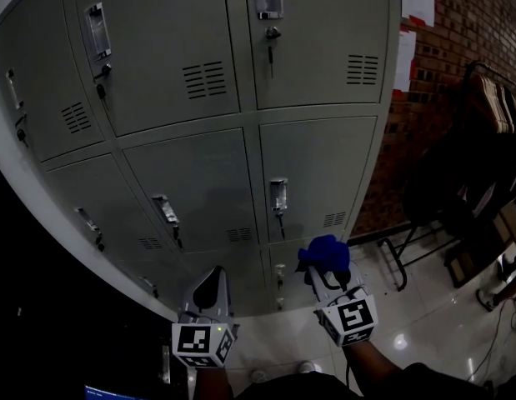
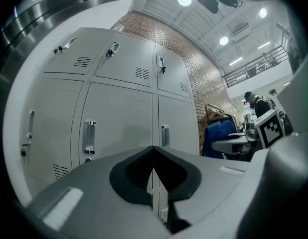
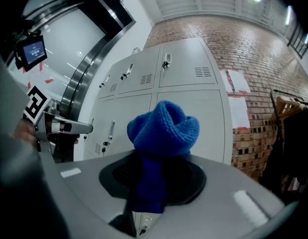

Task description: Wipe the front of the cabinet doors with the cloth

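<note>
The right gripper [image 1: 326,267], held low and short of the smooth grey metal cabinet doors [image 1: 314,177], has its jaws pinched on a bunched blue knitted cloth [image 3: 163,128]. The left gripper [image 1: 213,278] is beside it, jaws together and empty.

The glossy pale floor [image 1: 424,327] carries the grey cabinet [image 1: 199,173] along its far edge and, toward the right edge, what looks like a dark chair frame [image 1: 397,265].

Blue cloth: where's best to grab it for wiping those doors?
Grip the cloth by its bunched tail, coming from the side away from the cabinet doors, as the right claw has it: the folded bulge sticks out past the tips toward the doors.
</note>
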`<state>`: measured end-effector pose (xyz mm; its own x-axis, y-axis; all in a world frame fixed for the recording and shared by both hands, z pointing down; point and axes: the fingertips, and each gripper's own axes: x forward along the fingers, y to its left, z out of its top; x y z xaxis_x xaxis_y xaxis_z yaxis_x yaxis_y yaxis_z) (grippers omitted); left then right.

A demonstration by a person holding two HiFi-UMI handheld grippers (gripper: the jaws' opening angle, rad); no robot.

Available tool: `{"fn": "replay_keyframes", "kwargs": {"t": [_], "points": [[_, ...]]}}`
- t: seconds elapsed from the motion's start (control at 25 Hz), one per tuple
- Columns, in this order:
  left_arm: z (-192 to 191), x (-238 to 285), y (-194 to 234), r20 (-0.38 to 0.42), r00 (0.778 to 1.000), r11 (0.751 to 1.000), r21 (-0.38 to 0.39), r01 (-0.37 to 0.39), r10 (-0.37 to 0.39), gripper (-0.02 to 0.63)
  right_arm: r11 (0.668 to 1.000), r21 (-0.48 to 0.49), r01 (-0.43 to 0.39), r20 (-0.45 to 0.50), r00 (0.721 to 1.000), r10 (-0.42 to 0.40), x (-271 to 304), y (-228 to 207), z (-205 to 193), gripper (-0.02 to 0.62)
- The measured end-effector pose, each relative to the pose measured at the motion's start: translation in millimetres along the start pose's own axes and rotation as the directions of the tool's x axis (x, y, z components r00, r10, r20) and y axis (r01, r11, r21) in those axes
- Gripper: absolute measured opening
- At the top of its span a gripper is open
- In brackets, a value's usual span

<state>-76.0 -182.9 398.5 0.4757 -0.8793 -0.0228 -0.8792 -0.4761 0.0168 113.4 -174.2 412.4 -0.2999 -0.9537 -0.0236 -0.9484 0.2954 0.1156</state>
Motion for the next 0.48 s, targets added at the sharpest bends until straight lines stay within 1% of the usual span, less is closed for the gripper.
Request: {"fn": "replay_keyframes", "kwargs": {"t": [0.48], "points": [[-4.9,1.0,-2.8,-0.007,1.0,1.0,-0.005,0.0,0.0,0.014,1.0,0.004,-0.015,0.0,1.0,0.015,1.5,6.3,-2.7,0.109]]}}
